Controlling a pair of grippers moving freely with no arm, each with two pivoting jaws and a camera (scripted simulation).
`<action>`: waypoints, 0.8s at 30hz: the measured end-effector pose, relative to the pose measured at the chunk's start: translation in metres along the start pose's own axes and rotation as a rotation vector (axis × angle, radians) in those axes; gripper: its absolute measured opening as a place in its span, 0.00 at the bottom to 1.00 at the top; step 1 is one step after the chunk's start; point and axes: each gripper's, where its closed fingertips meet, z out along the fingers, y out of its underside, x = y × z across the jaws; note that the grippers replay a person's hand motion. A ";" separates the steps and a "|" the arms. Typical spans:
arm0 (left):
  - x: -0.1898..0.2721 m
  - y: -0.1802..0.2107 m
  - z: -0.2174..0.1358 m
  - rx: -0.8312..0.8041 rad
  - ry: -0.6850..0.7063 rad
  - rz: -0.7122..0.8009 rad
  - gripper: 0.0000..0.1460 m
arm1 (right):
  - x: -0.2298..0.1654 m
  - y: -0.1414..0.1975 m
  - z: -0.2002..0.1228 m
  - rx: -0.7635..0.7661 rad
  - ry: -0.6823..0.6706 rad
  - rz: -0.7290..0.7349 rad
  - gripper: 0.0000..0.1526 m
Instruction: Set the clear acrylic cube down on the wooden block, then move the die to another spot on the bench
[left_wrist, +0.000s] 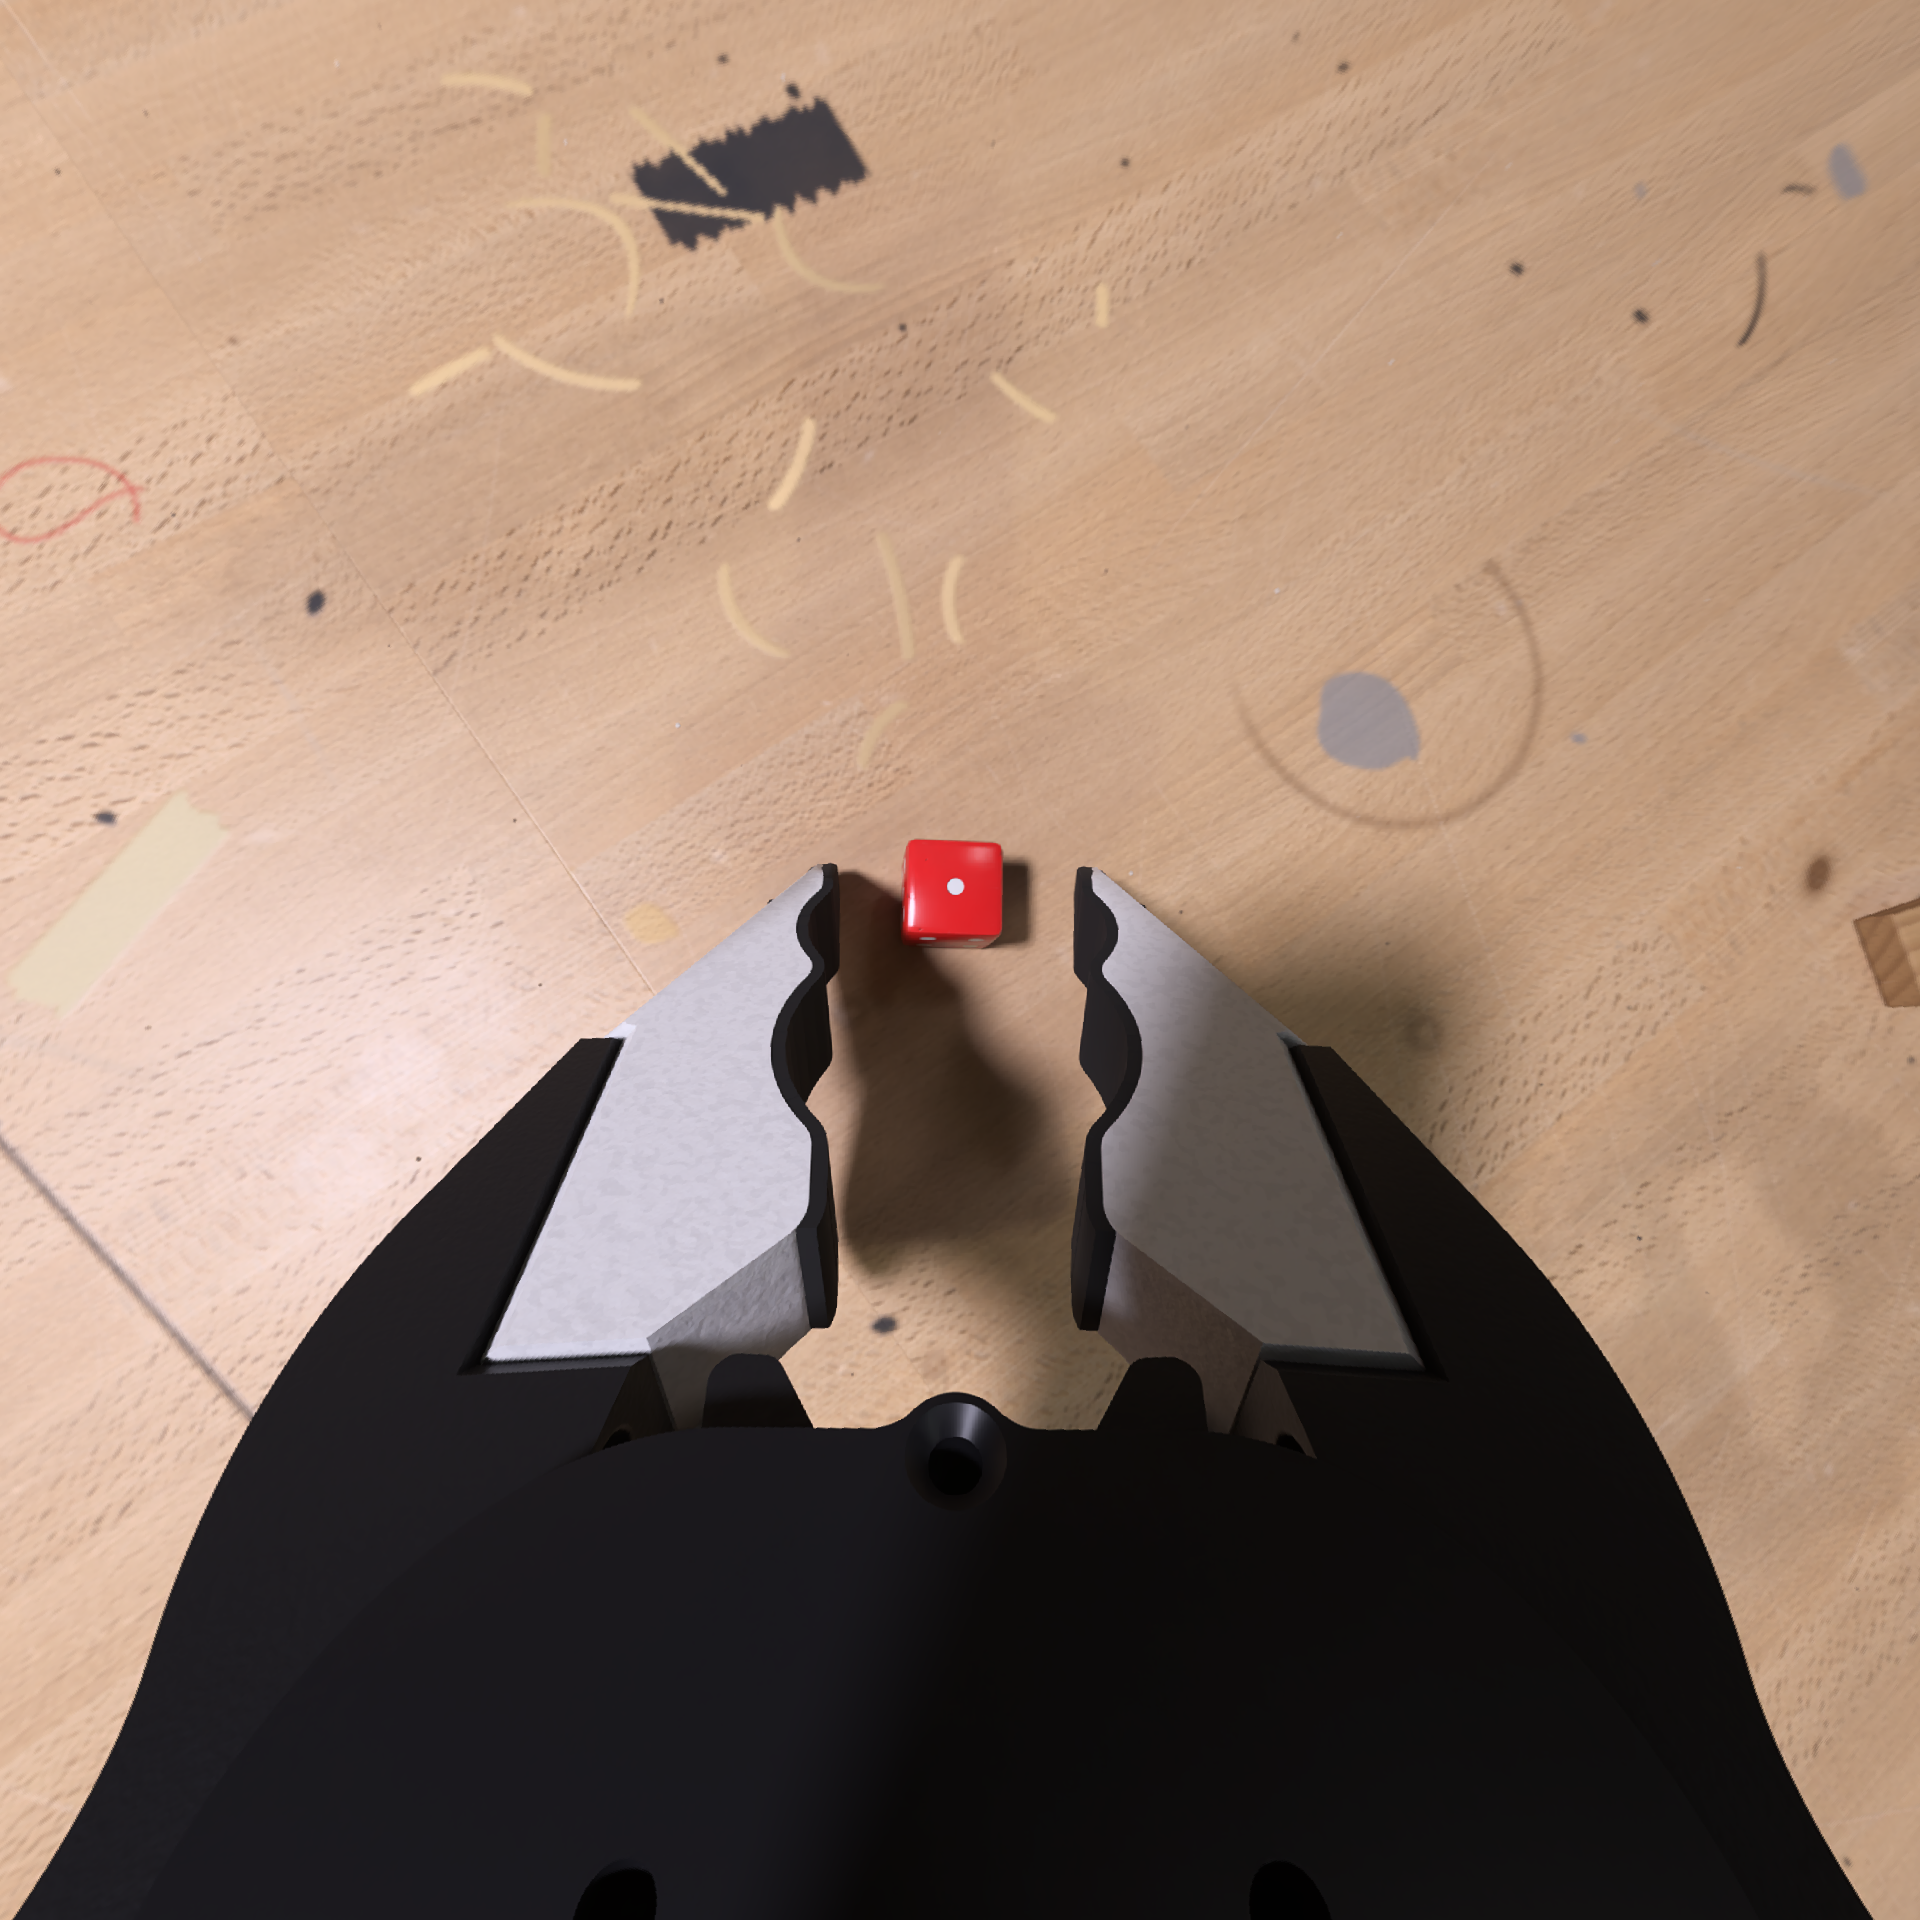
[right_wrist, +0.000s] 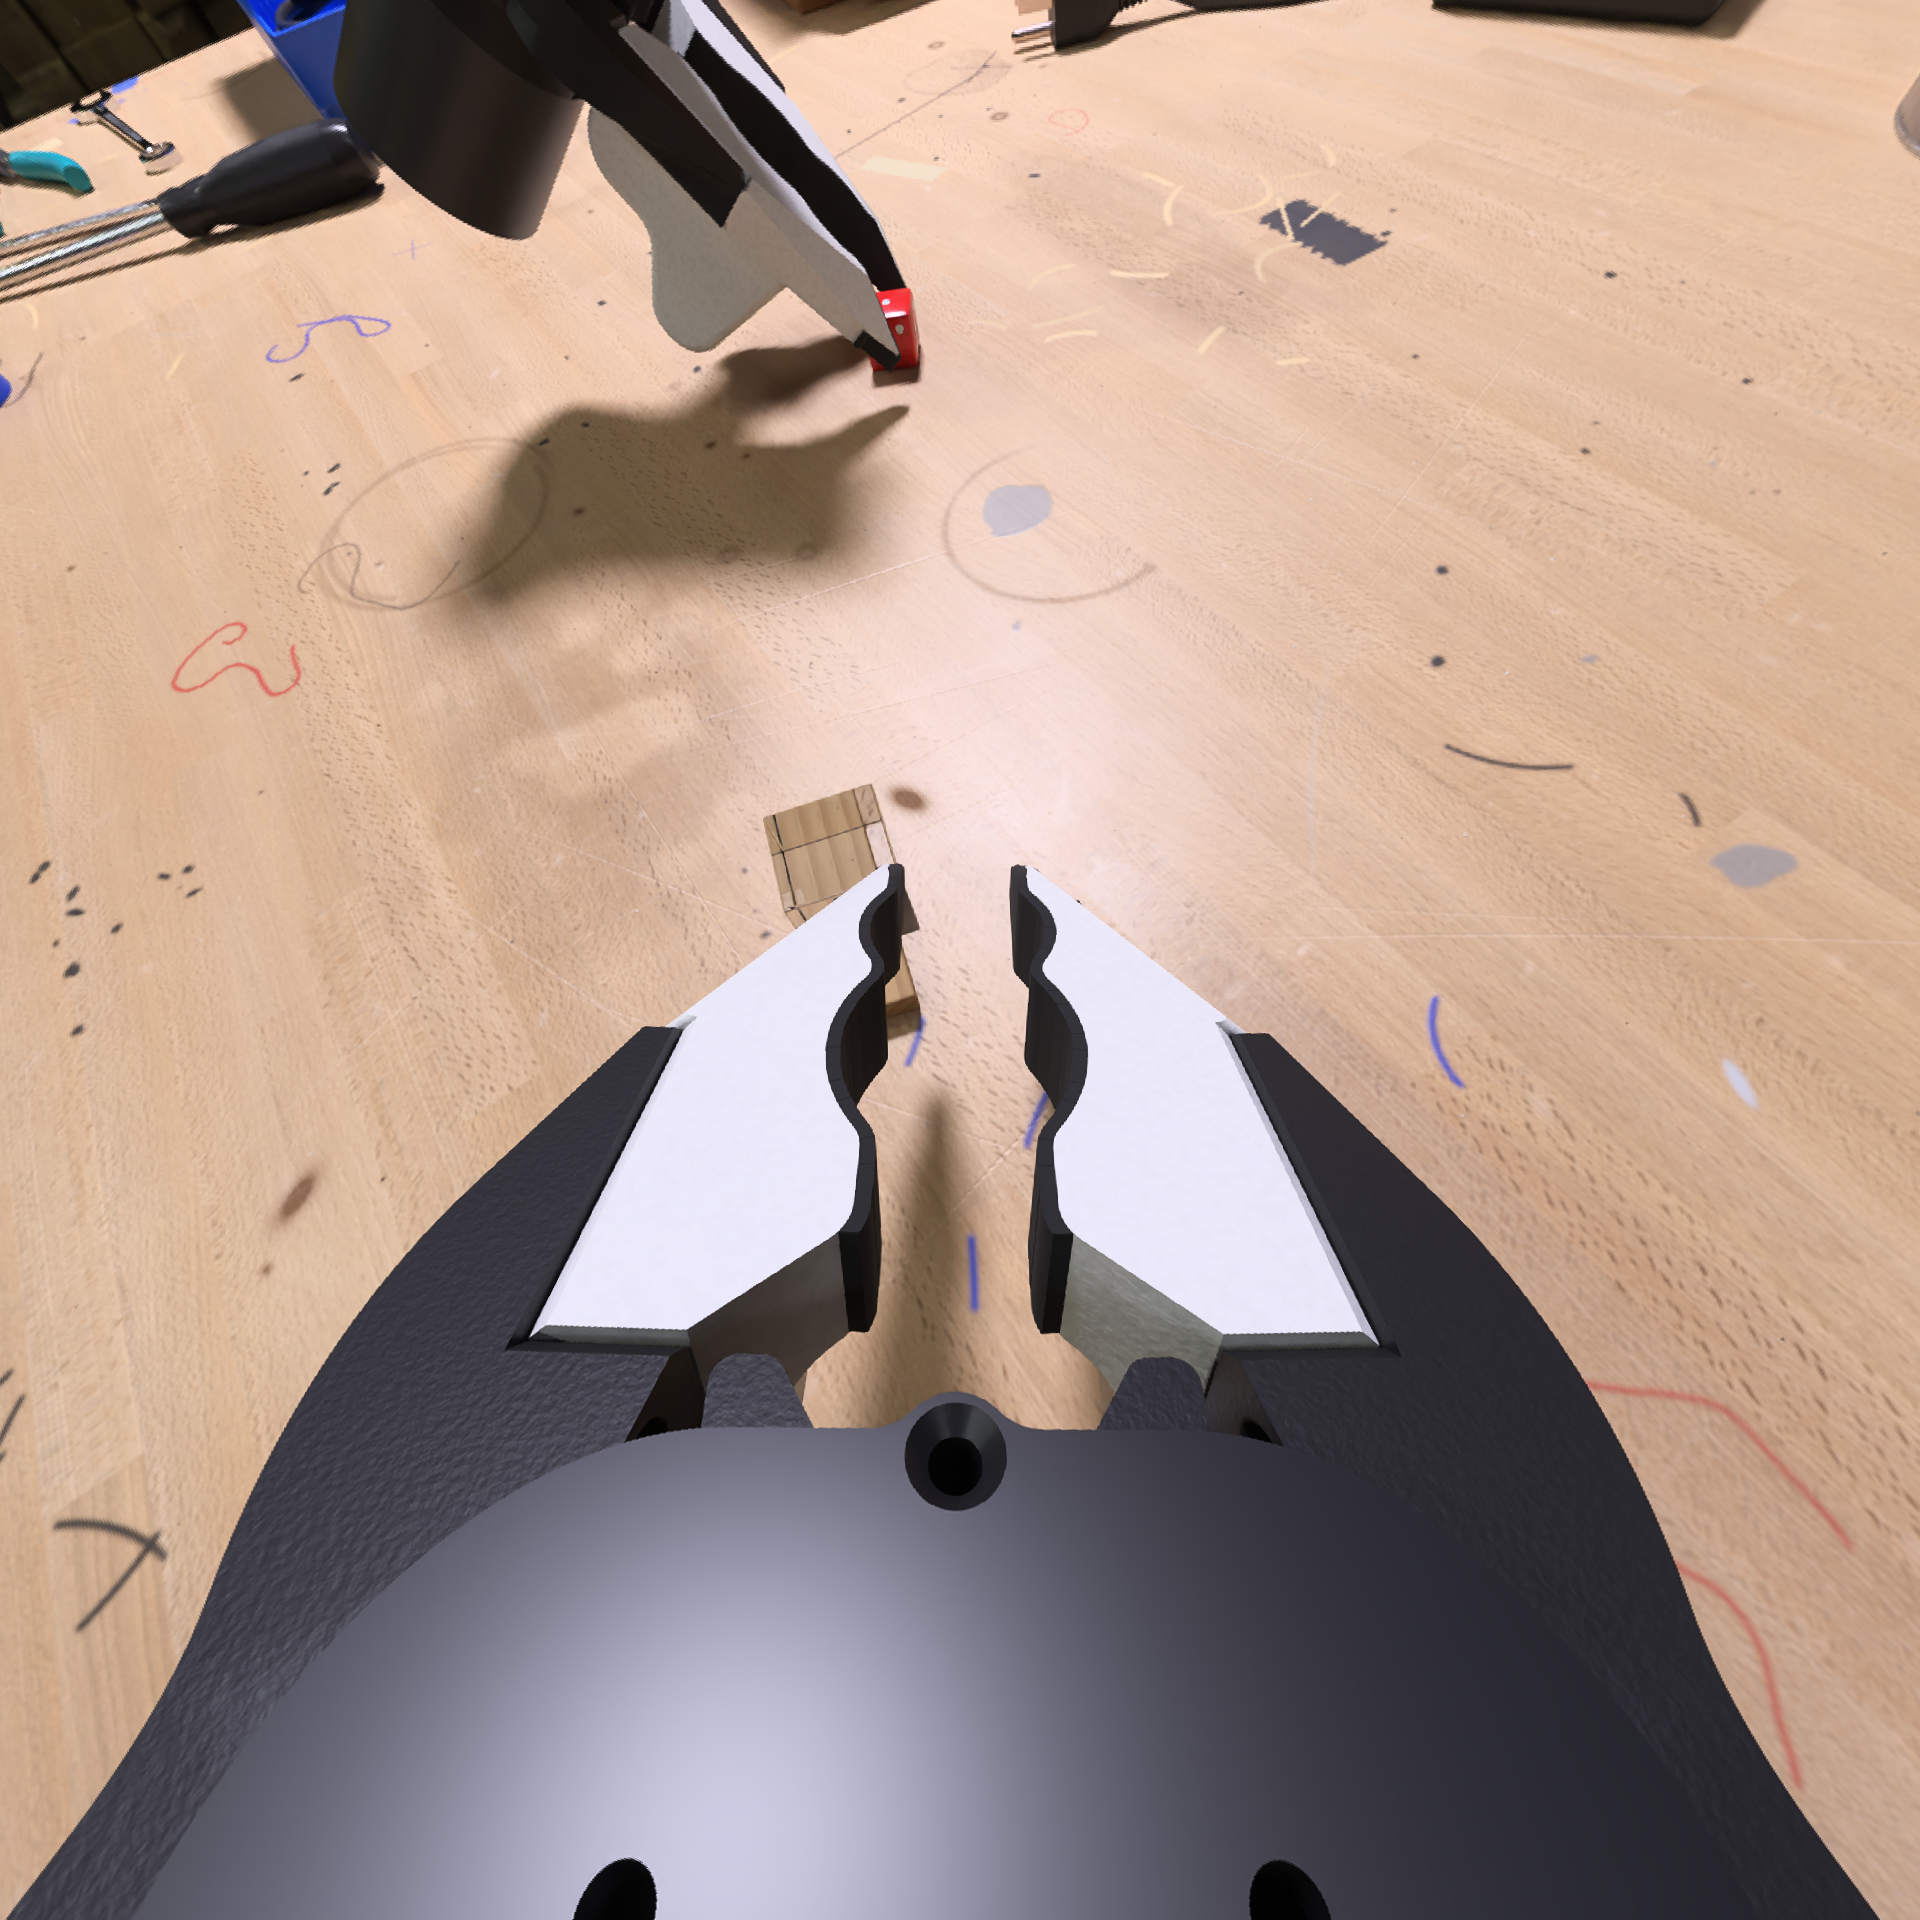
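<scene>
A red die (left_wrist: 953, 894) with white dots lies on the wooden bench between the fingertips of my left gripper (left_wrist: 956, 885). The gripper is open, with a gap on each side of the die. In the right wrist view the left gripper's fingers (right_wrist: 868, 312) reach down around the die (right_wrist: 902, 324). My right gripper (right_wrist: 957, 878) is open and empty, just right of the wooden block (right_wrist: 826, 847). Its left finger hides part of the block. Thin edge lines over the block's top look like the clear acrylic cube (right_wrist: 831, 831) standing on it. I cannot be sure.
A corner of the wooden block (left_wrist: 1893, 951) shows at the right edge of the left wrist view. A black-handled tool (right_wrist: 270, 182), a teal-handled tool (right_wrist: 47, 171) and a blue box (right_wrist: 301, 42) lie at the far left. The bench bears paint marks and scribbles.
</scene>
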 end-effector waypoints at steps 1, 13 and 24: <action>-0.001 0.001 0.001 -0.017 -0.010 0.002 0.30 | 0.000 0.001 0.000 -0.001 -0.003 0.004 0.13; 0.004 0.001 0.000 -0.042 -0.043 0.083 0.13 | 0.007 0.007 0.000 0.001 -0.018 0.026 0.13; 0.101 -0.013 -0.068 0.146 0.300 0.389 0.13 | 0.041 -0.009 -0.004 0.068 0.137 0.055 0.13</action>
